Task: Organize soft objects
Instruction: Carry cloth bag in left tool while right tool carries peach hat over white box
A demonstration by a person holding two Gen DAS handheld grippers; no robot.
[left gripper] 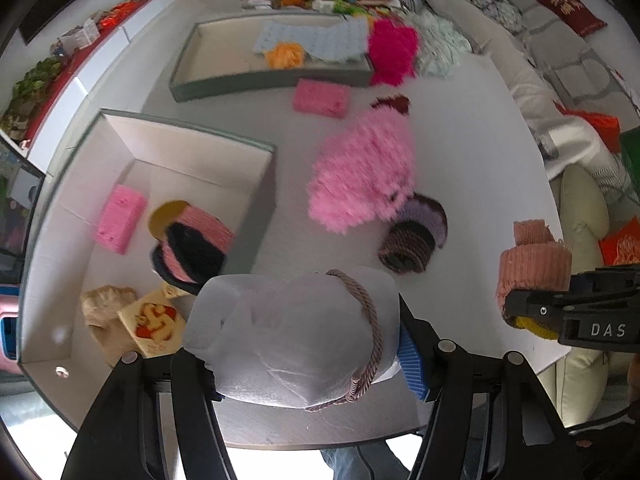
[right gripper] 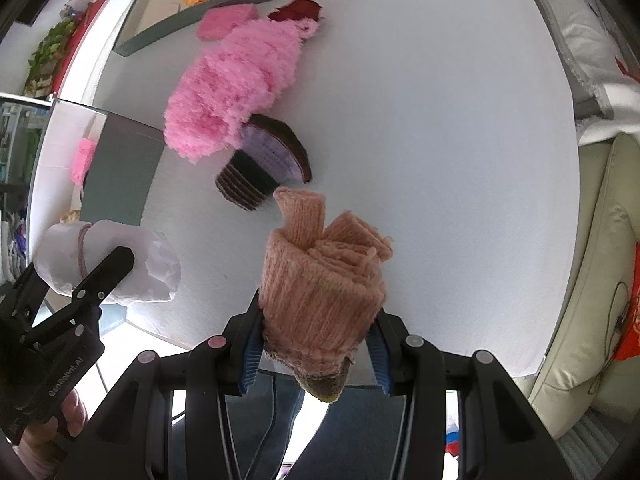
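- My left gripper [left gripper: 304, 364] is clamped on a white foam bundle [left gripper: 292, 336] tied with a mauve twisted cord [left gripper: 370, 320]; the bundle fills the gap between the fingers and bulges forward past their tips.
- My right gripper [right gripper: 316, 344] is clamped on a rolled salmon knit piece [right gripper: 320, 280], which stands up out of the fingers, its folded end pointing away from me, a yellowish end poking out beneath.
- Taking the fluffy pink item [left gripper: 364, 172] in the middle of the white table [left gripper: 472, 152] as landmark: the foam bundle hangs nearer to me than it, just above the table's near edge; the knit piece is nearer to me and to its right.
- A brown and lilac knit roll [left gripper: 414, 236] lies touching the fluffy pink item's near side.
- To its left stands an open box [left gripper: 264, 184] holding a pink sponge [left gripper: 120, 220] and a pink-and-black knit piece [left gripper: 192, 248].
- Beyond it lie another pink sponge [left gripper: 320, 98] and a shallow tray [left gripper: 272, 80] with an orange flower [left gripper: 285, 55].
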